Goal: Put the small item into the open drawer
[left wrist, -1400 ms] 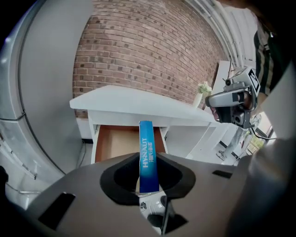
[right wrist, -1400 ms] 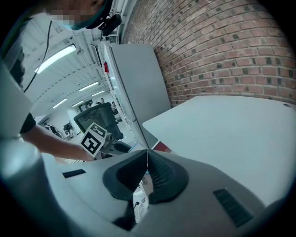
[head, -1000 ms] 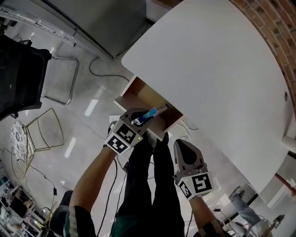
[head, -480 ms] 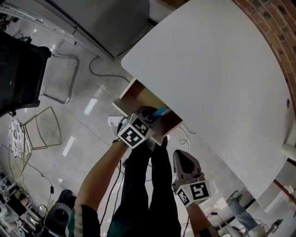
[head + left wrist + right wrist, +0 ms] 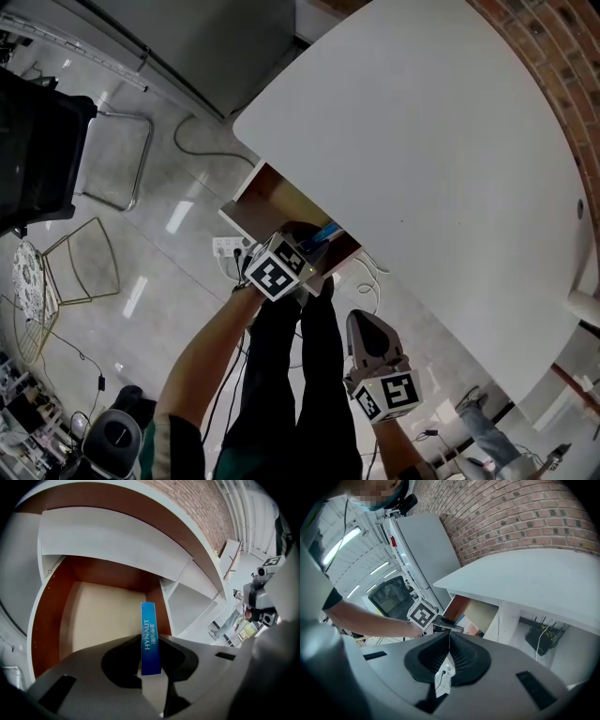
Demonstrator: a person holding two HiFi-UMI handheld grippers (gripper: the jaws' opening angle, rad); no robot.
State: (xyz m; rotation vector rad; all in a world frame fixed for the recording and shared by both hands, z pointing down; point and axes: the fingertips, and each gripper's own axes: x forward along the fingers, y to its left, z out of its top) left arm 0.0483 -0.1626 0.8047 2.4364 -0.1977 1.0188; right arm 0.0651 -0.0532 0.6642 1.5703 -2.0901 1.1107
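Nearest me, my right hand-held gripper [image 5: 365, 323] hangs beside my black-trousered legs [image 5: 309, 375]. Its jaws are clenched together on nothing, and the ribbed pads [image 5: 462, 658] meet in a thin line.

Ahead of it and to its left, my left hand-held gripper [image 5: 316, 238] points downward at the open drawer [image 5: 270, 193]. It is grasping the small blue box [image 5: 149, 634], which stands on its narrow edge between the jaws with white lettering along its side. The box's far end sticks out past the fingertips, over the drawer's pale floor. I cannot tell whether it touches that floor.

Seen from this hand-held gripper, the drawer lies straight ahead. Its reddish-brown side walls [image 5: 50, 616] run away on either side of the box.

Just left of the left hand-held gripper, a white power strip [image 5: 228, 247] lies on the shiny floor [image 5: 178, 272].

Above and beyond the drawer spreads the white tabletop [image 5: 422, 141], its surface bare where I can see it. Past its far edge rises a brick wall [image 5: 562, 56].
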